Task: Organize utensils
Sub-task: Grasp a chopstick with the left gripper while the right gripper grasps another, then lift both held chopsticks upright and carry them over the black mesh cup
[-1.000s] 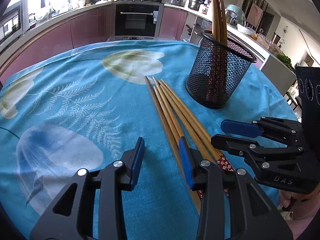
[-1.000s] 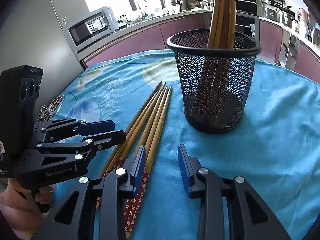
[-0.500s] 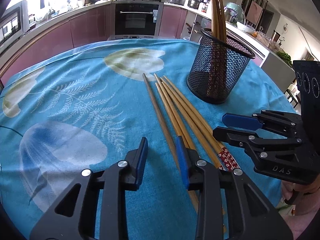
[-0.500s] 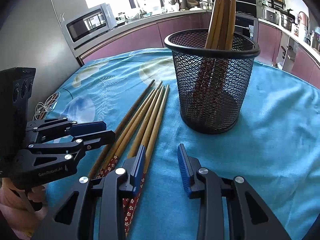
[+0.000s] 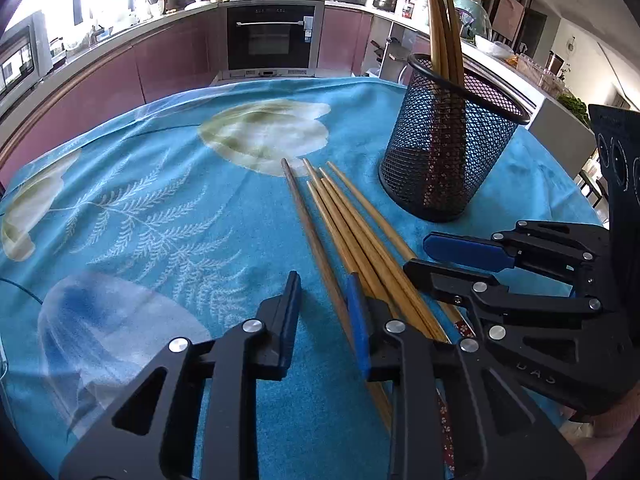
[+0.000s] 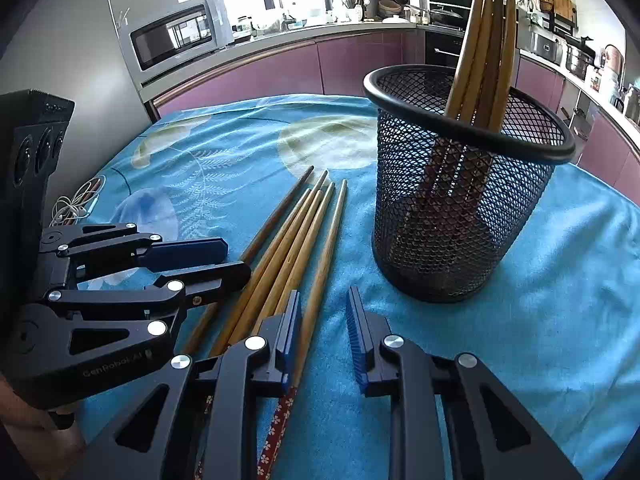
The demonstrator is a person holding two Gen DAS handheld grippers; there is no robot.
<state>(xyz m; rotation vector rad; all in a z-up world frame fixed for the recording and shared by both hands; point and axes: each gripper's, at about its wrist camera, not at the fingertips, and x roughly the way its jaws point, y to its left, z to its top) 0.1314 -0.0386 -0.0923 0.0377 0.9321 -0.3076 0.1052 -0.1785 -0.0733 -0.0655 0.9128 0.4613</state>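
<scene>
Several wooden chopsticks (image 5: 348,220) (image 6: 296,232) lie side by side on the blue floral tablecloth (image 5: 160,208), their patterned red ends towards me. A black mesh cup (image 5: 448,160) (image 6: 460,220) stands upright just beyond them and holds several more chopsticks (image 5: 440,20) (image 6: 484,40). My left gripper (image 5: 323,284) (image 6: 238,258) hovers low over the leftmost, darker chopstick. Its jaws are closing with that stick between them, untouched. My right gripper (image 6: 324,296) (image 5: 416,254) is closing around the rightmost chopstick, which runs beside the left pad with a gap left.
A coiled white cable (image 6: 76,208) lies at the cloth's left edge. Kitchen counters, an oven (image 5: 276,36) and a microwave (image 6: 176,36) ring the table behind. The two grippers sit close together over the chopsticks' near ends.
Both grippers' jaws have narrowed. The darker chopstick now lies between the left jaws, and the rightmost one between the right jaws. Neither hand has moved far.
</scene>
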